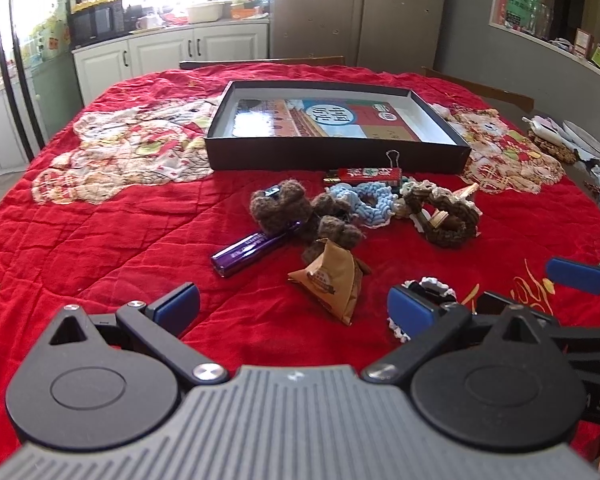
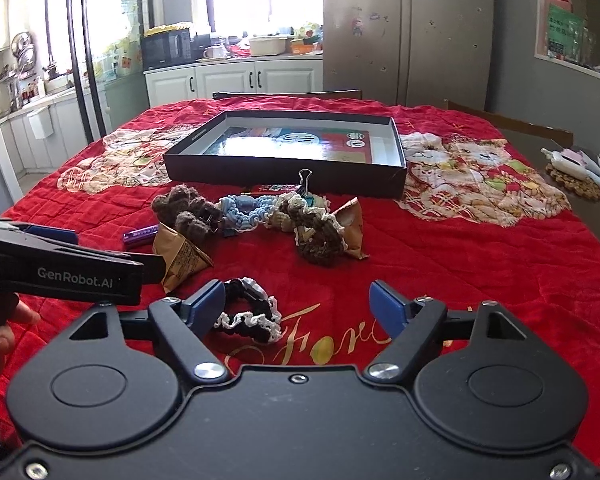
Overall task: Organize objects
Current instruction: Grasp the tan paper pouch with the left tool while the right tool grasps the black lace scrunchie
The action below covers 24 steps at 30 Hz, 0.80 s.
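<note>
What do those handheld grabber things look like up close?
Each is matte black, with two round housings and silver screws. The left gripper has a ribbed grey body, and the right gripper a smooth black one. Both end in blue fingertip pads. White "GenRobot.AI" lettering marks the left one's side.

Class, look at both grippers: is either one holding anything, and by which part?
Nothing is held. The left gripper and right gripper are both open; the black-and-white scrunchie lies ungripped.

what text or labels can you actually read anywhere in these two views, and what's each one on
"GenRobot.AI": on the side of the left gripper, right wrist view.
"Fore", gold script, partly hidden: on the red blanket.
"A S": on the right gripper, left wrist view, cut off.
Too blurred to read: book cover in the black box, purple bar, brown packet.
</note>
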Each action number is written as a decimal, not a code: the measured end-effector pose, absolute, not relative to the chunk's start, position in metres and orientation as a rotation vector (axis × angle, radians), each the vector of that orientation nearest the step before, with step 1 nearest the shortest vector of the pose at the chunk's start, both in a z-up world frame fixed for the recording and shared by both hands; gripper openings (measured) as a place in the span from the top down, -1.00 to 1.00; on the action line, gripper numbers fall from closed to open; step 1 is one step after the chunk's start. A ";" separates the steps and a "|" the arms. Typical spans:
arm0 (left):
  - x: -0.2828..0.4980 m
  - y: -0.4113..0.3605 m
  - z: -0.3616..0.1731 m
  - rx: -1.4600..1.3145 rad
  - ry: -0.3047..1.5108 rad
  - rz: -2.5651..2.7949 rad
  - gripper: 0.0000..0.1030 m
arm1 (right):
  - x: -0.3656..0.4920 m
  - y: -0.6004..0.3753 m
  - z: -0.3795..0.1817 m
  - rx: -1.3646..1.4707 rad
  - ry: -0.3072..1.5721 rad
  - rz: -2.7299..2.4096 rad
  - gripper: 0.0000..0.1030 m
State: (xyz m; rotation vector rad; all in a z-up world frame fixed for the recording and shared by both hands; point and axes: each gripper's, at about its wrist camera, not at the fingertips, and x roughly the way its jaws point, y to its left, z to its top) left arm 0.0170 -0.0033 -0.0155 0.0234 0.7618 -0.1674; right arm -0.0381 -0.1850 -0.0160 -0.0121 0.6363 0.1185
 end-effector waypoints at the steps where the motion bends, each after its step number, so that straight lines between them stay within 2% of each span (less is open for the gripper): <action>1: 0.020 -0.003 -0.017 0.021 0.769 -0.182 -0.99 | -0.036 -0.186 -0.017 -0.017 0.638 0.122 -0.49; 7: 0.035 -0.002 -0.028 0.026 0.785 -0.215 -0.81 | -0.022 -0.182 -0.031 -0.058 0.674 0.201 -0.37; 17: 0.055 -0.001 -0.044 0.013 0.815 -0.295 -0.54 | -0.001 -0.181 -0.049 -0.075 0.734 0.299 0.06; 24: 0.060 -0.005 -0.050 0.022 0.821 -0.330 -0.19 | 0.004 -0.175 -0.056 -0.104 0.763 0.333 0.20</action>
